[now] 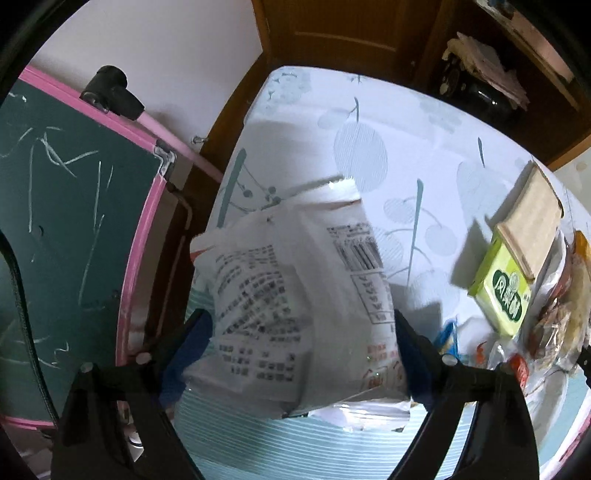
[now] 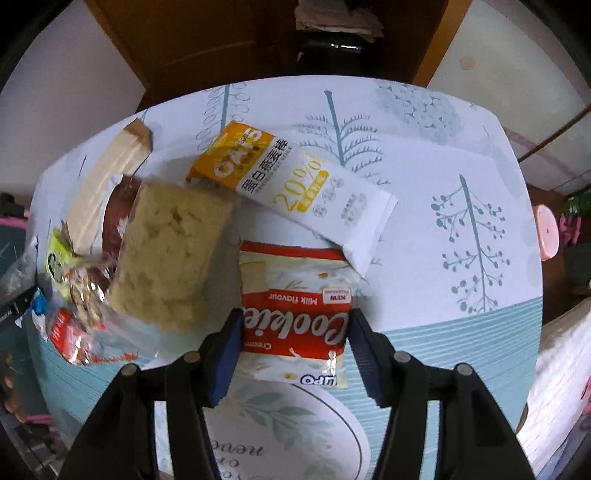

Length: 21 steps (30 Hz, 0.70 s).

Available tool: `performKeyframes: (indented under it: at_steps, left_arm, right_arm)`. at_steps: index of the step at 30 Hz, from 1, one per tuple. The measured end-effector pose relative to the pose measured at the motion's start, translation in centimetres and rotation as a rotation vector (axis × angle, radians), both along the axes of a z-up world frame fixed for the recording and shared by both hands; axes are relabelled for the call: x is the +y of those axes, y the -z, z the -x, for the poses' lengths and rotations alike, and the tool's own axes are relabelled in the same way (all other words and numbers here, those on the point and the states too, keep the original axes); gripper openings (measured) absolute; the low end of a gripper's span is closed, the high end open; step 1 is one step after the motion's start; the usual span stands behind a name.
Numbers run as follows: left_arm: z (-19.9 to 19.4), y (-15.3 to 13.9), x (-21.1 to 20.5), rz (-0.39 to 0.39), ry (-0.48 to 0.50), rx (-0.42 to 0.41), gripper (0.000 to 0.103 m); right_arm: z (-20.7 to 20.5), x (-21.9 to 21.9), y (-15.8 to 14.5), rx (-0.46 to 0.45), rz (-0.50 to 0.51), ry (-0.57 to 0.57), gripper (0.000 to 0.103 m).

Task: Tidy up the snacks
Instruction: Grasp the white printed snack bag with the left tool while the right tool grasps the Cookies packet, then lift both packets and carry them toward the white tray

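Two claws point down over snack packs on the table.
Your left claw (image 1: 306, 354) stands wide around a white bag (image 1: 295, 295), pads at its edges; your right claw (image 2: 293, 354) brackets the cookie pack (image 2: 295, 317), beside the oat bar (image 2: 295, 184), pads barely clear.

Setting: a room in a home. Indicators: a tabletop (image 2: 443, 236) under a printed cloth with pale tree and fruit motifs; a wooden door (image 1: 347, 29) set in a white wall; a pink-framed chalkboard (image 1: 66, 206) with chalk scribbles beside the tabletop; a dark wooden shelf (image 1: 491, 74) stacked with papers; packaged snacks (image 2: 295, 295) lying loose on the cloth.
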State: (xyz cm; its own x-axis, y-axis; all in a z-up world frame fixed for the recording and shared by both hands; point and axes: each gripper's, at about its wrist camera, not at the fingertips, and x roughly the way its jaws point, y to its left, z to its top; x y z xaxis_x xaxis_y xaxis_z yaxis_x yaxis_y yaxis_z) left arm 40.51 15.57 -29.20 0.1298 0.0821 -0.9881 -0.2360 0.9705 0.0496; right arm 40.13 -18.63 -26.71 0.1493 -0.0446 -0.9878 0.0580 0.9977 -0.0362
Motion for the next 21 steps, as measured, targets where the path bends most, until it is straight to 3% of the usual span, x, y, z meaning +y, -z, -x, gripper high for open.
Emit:
performKeyframes:
  at_steps: [2, 3, 5, 6, 9, 13, 21]
  left_arm:
    - [0.4, -0.2, -0.2, -0.007, 0.013, -0.006, 0.082]
    - [0.6, -0.5, -0.2, 0.005, 0.018, -0.015, 0.069]
    - [1.0, -0.8, -0.4, 0.016, 0.016, -0.011, 0.054]
    - [1.4, -1.0, -0.4, 0.046, 0.017, -0.01, 0.017]
    - [2.3, -1.9, 0.0, 0.109, -0.01, -0.013, 0.016]
    - [3.9, -4.5, -0.6, 0.071, 0.039, -0.073, 0.015]
    - [8.9, -11.8, -1.6, 0.103, 0.135, -0.243, 0.015]
  right_arm:
    - [0.5, 0.2, -0.2, -0.012, 0.018, -0.017, 0.046]
    - [0.8, 0.3, -0.1, -0.008, 0.026, -0.023, 0.046]
    - [2.1, 0.4, -0.2, -0.015, 0.04, -0.034, 0.046]
    - [2.7, 0.5, -0.2, -0.017, 0.043, -0.035, 0.045]
    - [4.2, 0.5, -0.7, -0.033, 0.04, -0.037, 0.045]
    - [6.4, 0.0, -2.6, -0.064, 0.013, -0.041, 0.045]
    - [11.7, -0.9, -8.8, -0.158, -0.056, -0.068, 0.045]
